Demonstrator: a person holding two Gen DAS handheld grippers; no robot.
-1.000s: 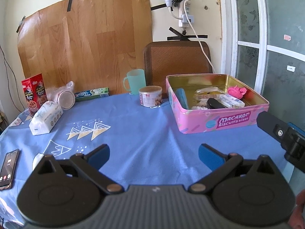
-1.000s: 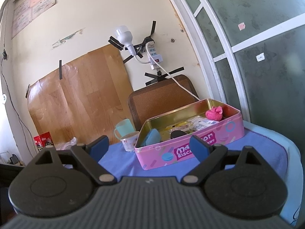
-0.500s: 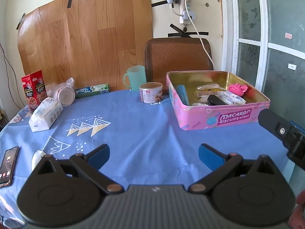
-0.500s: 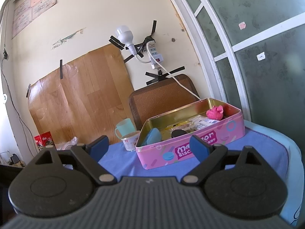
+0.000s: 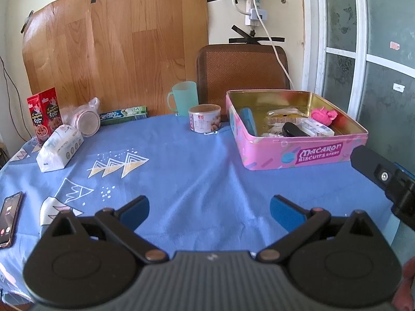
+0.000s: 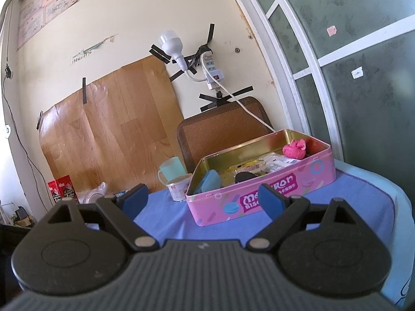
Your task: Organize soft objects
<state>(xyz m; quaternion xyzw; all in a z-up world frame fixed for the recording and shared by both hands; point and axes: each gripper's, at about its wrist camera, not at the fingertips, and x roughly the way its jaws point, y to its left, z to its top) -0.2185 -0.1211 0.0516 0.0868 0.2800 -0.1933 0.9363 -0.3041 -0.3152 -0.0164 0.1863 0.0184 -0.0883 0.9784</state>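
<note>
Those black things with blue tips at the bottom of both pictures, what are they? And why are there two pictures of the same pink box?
They are grabbers, like big tweezers, one in each of a person's hands. Each carries a camera looking along its fingers, so you get two views. The left gripper and right gripper are both open and hold nothing. On the blue tablecloth sits the pink biscuit tin with a fuzzy pink soft thing inside. Nearby are a tissue pack, a green cup and a phone.

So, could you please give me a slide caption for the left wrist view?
Open left hand-held gripper above the blue tablecloth, facing the pink biscuit tin.
</note>
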